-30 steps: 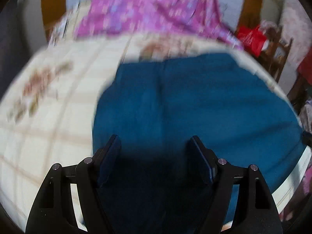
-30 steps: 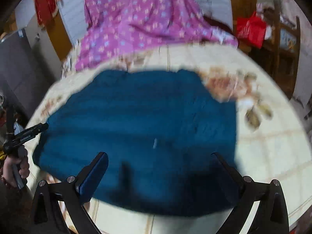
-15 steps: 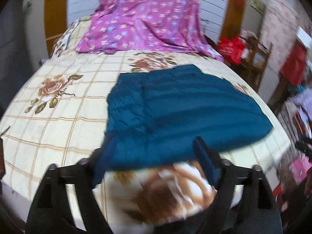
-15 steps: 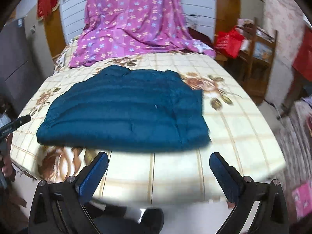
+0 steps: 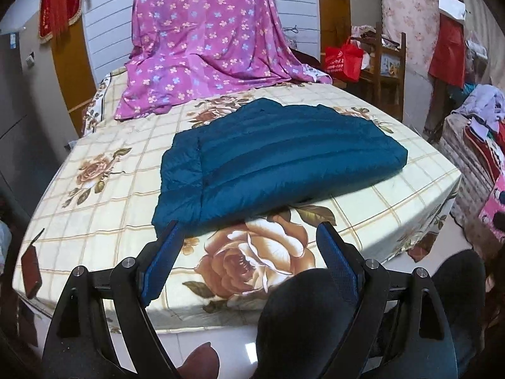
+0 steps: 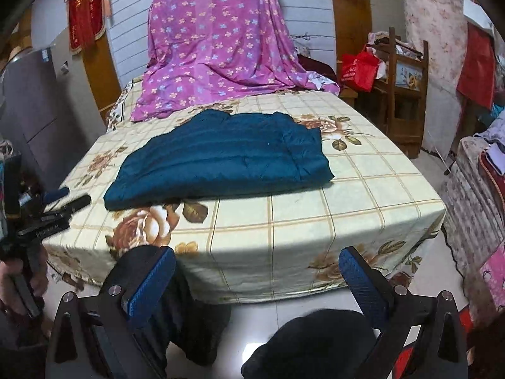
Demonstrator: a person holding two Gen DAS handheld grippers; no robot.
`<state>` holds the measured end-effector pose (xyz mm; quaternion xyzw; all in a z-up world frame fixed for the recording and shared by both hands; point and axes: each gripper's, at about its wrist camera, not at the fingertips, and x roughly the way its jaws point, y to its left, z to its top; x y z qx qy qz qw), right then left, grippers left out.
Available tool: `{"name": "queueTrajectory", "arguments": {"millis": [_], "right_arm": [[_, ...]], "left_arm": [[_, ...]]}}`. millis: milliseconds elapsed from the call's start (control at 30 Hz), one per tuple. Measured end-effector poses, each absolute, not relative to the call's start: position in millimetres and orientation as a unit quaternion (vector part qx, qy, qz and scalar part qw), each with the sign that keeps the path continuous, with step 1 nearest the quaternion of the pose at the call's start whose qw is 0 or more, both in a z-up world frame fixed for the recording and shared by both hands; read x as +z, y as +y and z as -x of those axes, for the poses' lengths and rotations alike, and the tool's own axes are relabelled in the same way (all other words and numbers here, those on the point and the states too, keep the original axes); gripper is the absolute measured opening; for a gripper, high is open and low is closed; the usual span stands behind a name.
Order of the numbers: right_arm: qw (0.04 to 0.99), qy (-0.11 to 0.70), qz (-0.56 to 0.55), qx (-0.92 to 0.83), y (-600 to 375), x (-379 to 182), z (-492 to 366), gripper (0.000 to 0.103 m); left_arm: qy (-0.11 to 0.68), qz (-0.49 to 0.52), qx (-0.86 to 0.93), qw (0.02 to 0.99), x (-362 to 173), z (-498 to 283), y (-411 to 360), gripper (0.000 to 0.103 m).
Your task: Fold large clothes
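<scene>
- The blue quilted jacket (image 5: 277,158) lies folded into a flat, roughly rectangular bundle on the bed (image 5: 104,208), which is covered with a cream checked sheet printed with roses
- In the right wrist view the same jacket (image 6: 221,164) sits toward the left and middle of the bed (image 6: 363,195), its long side running across the mattress, near the front edge but not hanging over it
- The left tool (image 5: 249,252) is released, its blue-padded jaws spread wide and holding nothing; it hangs just short of the jacket's near edge, apart from the fabric, above the large rose print
- The right tool (image 6: 257,271) is likewise released and empty, held off the foot of the bed, well apart from the jacket
- In the right wrist view the left tool (image 6: 55,207) shows at the left edge, gripped by the person's hand (image 6: 19,284)
- A purple flowered sheet (image 5: 202,41) drapes over the head of the bed, behind the jacket
- A dark phone-like slab (image 5: 31,268) lies at the bed's left front corner
- A red bag (image 5: 342,60) sits by a wooden chair (image 5: 388,63) to the right
</scene>
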<state>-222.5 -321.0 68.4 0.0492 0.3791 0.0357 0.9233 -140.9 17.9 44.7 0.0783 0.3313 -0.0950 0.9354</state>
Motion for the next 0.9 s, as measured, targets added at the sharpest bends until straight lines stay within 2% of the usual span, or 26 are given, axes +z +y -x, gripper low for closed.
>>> {"name": "queueTrajectory", "arguments": {"millis": [267,900], "right_arm": [[0.921,0.384,-0.049,0.044,-312.1,57.5,227.2,0.103],[0.93,0.364,-0.023,0.04,-302.5,71.1,237.7,0.103]], "left_arm": [[0.323,-0.055,-0.066,0.942,61.2,156.7,25.8,0.086],[0.332,-0.045,-0.057,0.941,68.4,165.8,21.4,0.086]]}}
